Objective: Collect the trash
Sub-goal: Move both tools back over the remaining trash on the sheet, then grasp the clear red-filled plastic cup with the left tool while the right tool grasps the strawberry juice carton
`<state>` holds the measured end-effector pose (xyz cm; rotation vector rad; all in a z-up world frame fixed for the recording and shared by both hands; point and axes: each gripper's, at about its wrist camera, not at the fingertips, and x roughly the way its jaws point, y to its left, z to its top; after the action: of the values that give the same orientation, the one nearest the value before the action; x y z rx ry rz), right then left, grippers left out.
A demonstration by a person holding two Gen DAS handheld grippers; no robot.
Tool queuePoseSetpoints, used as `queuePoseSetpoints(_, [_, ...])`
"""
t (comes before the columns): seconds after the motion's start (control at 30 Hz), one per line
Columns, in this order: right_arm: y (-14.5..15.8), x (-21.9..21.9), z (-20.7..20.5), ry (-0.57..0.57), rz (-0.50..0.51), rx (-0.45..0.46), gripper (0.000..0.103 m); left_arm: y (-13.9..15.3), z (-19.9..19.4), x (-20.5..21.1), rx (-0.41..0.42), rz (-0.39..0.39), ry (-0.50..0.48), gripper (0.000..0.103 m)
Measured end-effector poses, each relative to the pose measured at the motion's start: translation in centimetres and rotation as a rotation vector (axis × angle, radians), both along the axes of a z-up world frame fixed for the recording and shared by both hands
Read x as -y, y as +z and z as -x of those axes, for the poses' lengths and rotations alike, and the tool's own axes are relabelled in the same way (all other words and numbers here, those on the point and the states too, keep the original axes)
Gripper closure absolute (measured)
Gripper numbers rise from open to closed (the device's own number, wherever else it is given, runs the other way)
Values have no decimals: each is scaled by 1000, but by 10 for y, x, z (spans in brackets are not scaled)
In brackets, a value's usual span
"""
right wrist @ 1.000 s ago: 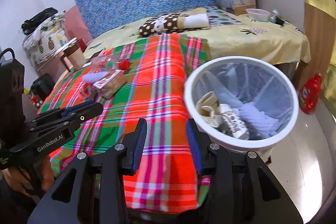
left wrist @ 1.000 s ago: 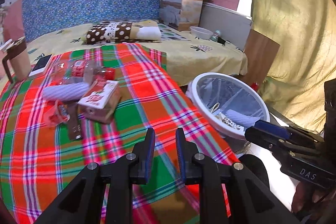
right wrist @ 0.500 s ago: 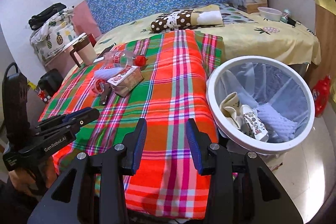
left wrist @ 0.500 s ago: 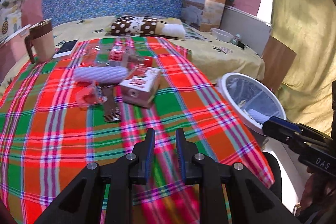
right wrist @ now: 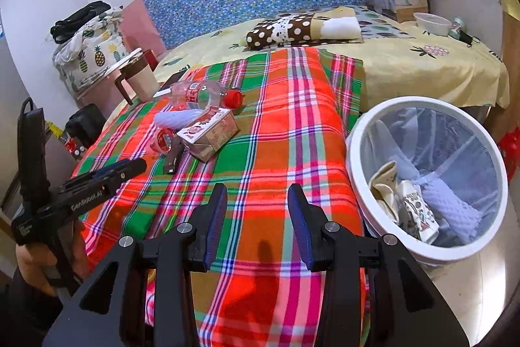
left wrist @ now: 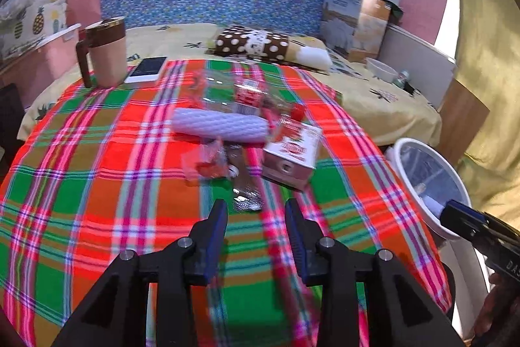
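**Both grippers empty over the plaid blanket**

The left gripper [left wrist: 256,217] had just been opening, nothing between its jaws. The right gripper [right wrist: 256,207] stood part open and empty. Just beyond the left fingers lay a foil wrapper [left wrist: 247,194], then a carton [left wrist: 291,156], a white foam sleeve [left wrist: 219,124] and a plastic bottle [left wrist: 247,93]. The bin [right wrist: 425,178] sat right of the right fingers.

trash pile [left wrist: 240,132] lies on the blanket [left wrist: 97,200]; bin [right wrist: 425,178] stands right of the bed.

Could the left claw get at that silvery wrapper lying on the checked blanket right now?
Probably yes: the left claw is open and empty, and the silvery wrapper lies just beyond its tips with nothing between them.
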<state>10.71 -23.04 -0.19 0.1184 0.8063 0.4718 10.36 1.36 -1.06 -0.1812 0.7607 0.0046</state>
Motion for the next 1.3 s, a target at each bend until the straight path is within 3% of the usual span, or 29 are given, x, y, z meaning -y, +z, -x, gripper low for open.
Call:
queuePoseSetpoints(0.13, [-1,-5,-6,11,1,-5,62,-3,-14,-16,-10,0,40,61])
queuePoseSetpoints(0.63, [-5,-21,-24,48,0,-31,62,-29,-65,-39,-88,18,80,57])
queuePoseSetpoints(1.0, [-5,-27,-32,58,13,-44,62,-35,-78,-47,-89,-11,108,56])
queuePoseSetpoints(1.1, [-5,-30,-33,61,20,-45,62,-35,-78,-47,-85,-39,107,63])
queuePoseSetpoints(1.3, [-5,-46,-36,87,29,-44,62,-30,-66,-51,-65,-63,95,63])
